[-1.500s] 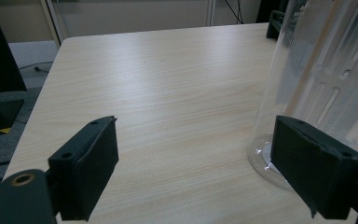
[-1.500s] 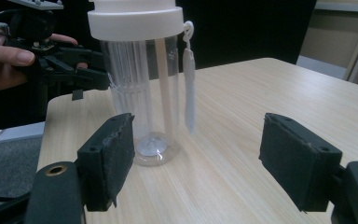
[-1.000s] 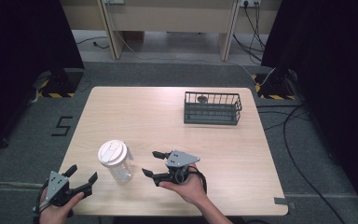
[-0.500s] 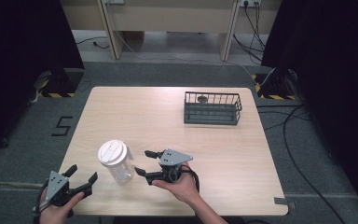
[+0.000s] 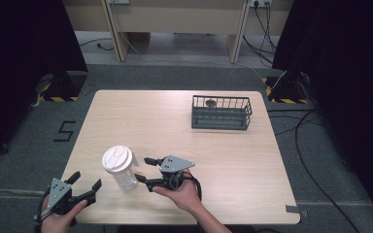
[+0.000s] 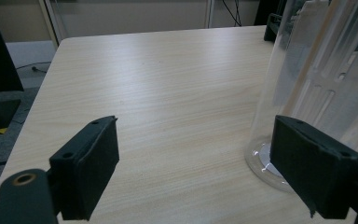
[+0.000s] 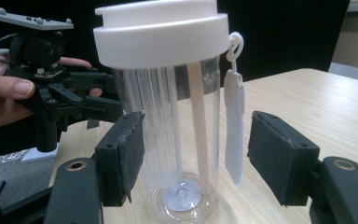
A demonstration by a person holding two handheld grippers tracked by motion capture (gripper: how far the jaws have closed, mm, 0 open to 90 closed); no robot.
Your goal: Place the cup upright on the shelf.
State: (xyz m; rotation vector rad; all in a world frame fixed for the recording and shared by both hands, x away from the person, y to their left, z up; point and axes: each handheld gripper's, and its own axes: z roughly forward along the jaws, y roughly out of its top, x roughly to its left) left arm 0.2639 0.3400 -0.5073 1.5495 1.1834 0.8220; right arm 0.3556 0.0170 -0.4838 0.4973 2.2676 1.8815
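A pale wood-grain table (image 5: 175, 121) stands on grey carpet. Toward its far right sits a dark wire basket (image 5: 221, 112) with a small round object inside, too small to identify. Near the front left stands a clear plastic bottle (image 5: 120, 168) with a white round lid (image 7: 163, 29), a ribbed insert and a straw-like tube inside, and a white strap hanging from the lid. The right gripper (image 5: 142, 170) has just been closing, its jaws straddling the bottle; whether the pads touch it I cannot tell. The left gripper (image 5: 84, 182), front left, holds its jaws spread, empty.
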